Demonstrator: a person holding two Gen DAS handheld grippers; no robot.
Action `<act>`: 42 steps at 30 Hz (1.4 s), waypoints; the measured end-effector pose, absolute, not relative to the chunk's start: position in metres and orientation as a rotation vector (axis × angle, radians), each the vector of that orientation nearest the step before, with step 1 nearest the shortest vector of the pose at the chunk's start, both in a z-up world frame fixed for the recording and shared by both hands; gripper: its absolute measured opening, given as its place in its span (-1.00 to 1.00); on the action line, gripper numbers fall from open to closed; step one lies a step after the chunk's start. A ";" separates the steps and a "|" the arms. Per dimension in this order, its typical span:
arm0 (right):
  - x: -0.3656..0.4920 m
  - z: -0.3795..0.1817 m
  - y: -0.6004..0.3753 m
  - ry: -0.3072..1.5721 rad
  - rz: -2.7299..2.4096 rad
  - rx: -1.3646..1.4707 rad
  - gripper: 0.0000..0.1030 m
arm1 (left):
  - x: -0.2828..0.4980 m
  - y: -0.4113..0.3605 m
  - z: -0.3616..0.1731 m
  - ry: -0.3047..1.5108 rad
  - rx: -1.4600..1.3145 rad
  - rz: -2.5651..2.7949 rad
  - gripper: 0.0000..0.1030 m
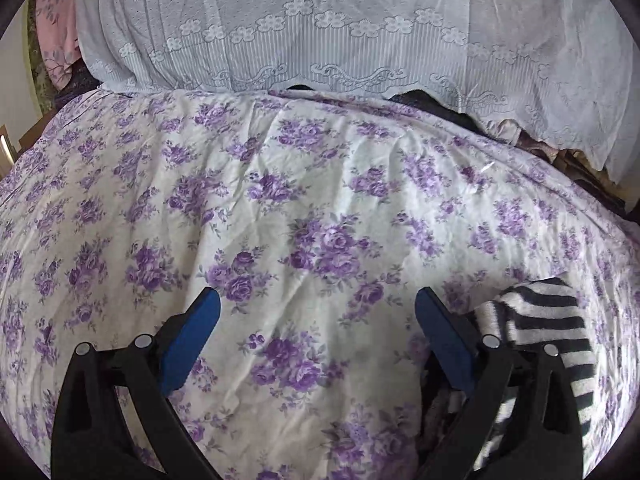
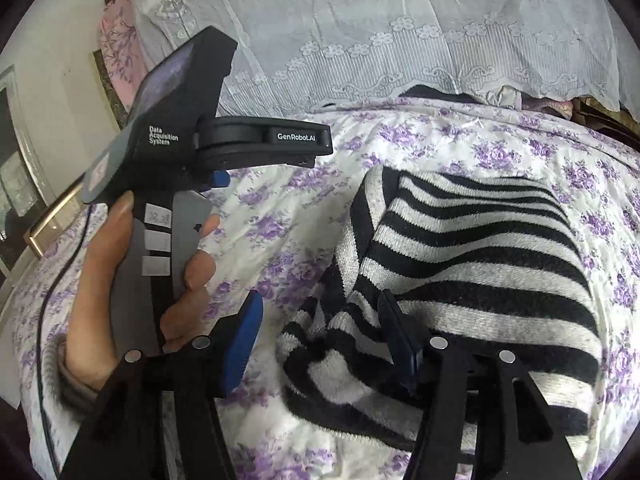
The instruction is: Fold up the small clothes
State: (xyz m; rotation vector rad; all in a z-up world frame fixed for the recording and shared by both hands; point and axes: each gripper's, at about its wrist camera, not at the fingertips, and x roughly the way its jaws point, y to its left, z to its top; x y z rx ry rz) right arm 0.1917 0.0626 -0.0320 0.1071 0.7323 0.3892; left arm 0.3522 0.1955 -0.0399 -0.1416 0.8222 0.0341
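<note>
Between the parted blue pads of the right gripper (image 2: 324, 344) lies a bunched edge of the striped garment (image 2: 472, 264), unpressed. Only the right wrist view shows the hand (image 2: 132, 280) holding the left gripper (image 1: 318, 312), angled downward left of the garment, its fingers apart over the floral sheet (image 1: 280, 184). Beyond the garment hangs a lace cloth (image 1: 360, 32).

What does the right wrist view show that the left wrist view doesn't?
Right wrist only: the person's hand gripping the left gripper's handle, and the right gripper, open over the garment. Left wrist only: the left gripper, open above bare bedsheet. Both: the striped garment, the floral bedsheet, the lace cloth behind.
</note>
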 end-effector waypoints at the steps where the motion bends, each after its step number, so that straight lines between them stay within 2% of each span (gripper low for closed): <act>1: 0.184 -0.025 0.055 0.709 0.399 0.098 0.17 | 0.346 0.193 -0.033 0.809 -0.149 0.004 0.87; 5: 0.167 -0.006 0.022 0.611 0.327 0.047 0.13 | 0.330 0.164 -0.011 0.781 -0.140 -0.139 0.92; 8: 0.177 -0.004 -0.009 0.614 0.226 0.117 -0.14 | 0.328 0.133 -0.014 0.809 -0.093 -0.228 0.92; 9: 0.186 -0.006 -0.019 0.639 0.209 0.164 -0.31 | 0.329 0.126 -0.019 0.823 -0.077 -0.235 0.92; 10: 0.196 -0.011 -0.028 0.664 0.197 0.209 -0.40 | 0.333 0.118 -0.026 0.841 -0.064 -0.230 0.92; 14: 0.234 -0.027 -0.046 0.725 0.162 0.276 -0.56 | 0.352 0.109 -0.070 0.947 -0.047 -0.197 0.92; 16: 0.249 -0.037 -0.050 0.751 0.148 0.282 -0.73 | 0.362 0.108 -0.094 1.002 -0.030 -0.170 0.92; 19: 0.269 -0.066 -0.056 0.821 0.159 0.299 -0.77 | 0.367 0.113 -0.109 1.030 -0.057 -0.189 0.92; 24: 0.263 -0.075 -0.055 0.768 0.176 0.274 -0.77 | 0.361 0.104 -0.107 0.994 0.011 -0.161 0.92; 28: 0.251 -0.069 -0.048 0.721 0.171 0.188 -0.77 | 0.353 0.110 -0.091 0.994 -0.031 -0.159 0.92; 32: 0.205 -0.049 -0.045 0.622 0.191 0.118 -0.69 | 0.322 0.102 -0.057 0.905 0.022 -0.157 0.91; 36: 0.168 -0.037 -0.050 0.607 0.249 0.065 -0.69 | 0.303 0.082 -0.049 0.906 0.081 -0.176 0.91; 38: 0.155 -0.042 -0.058 0.619 0.259 0.059 -0.69 | 0.295 0.076 -0.057 0.917 0.118 -0.154 0.91; 42: 0.161 -0.082 -0.071 0.777 0.337 0.147 -0.68 | 0.280 0.087 -0.102 1.014 0.091 -0.122 0.92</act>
